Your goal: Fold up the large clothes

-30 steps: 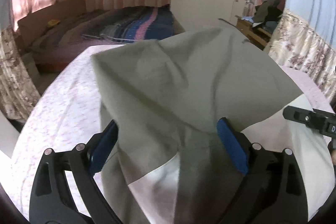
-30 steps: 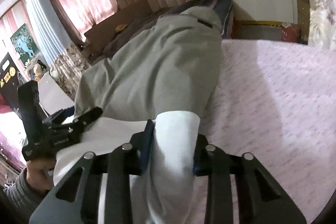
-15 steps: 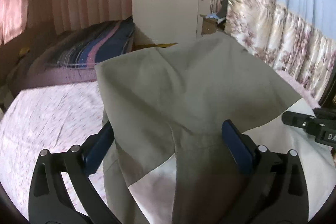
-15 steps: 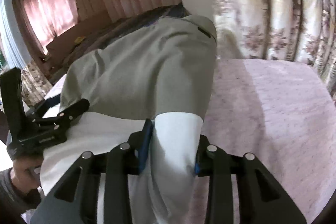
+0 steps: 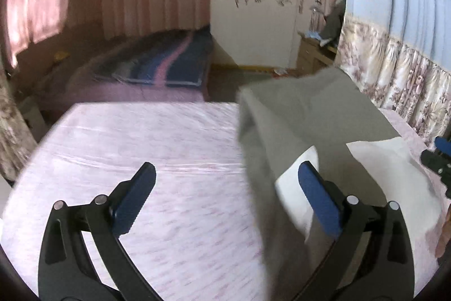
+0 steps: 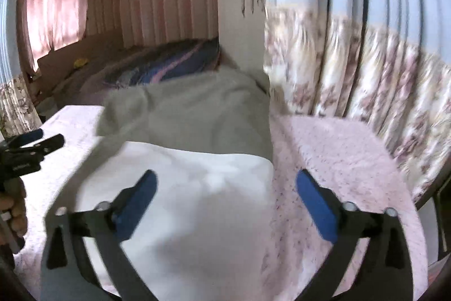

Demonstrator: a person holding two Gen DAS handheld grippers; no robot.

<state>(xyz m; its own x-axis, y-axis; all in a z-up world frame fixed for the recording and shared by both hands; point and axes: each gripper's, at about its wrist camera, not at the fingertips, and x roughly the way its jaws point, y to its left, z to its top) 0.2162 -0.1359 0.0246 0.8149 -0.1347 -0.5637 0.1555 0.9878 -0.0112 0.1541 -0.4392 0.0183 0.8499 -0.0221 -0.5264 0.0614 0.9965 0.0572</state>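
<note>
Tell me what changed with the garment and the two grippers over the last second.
Both let go: the right gripper and left gripper now show open jaws, the left swung off to the garment's side. The grey and white garment still lies on the pink bed cover.

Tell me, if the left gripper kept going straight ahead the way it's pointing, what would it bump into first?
Probably the pink bedsheet: the left gripper is open over bare sheet, and the grey-and-white garment lies off to its right. Depth is hard to judge.
</note>
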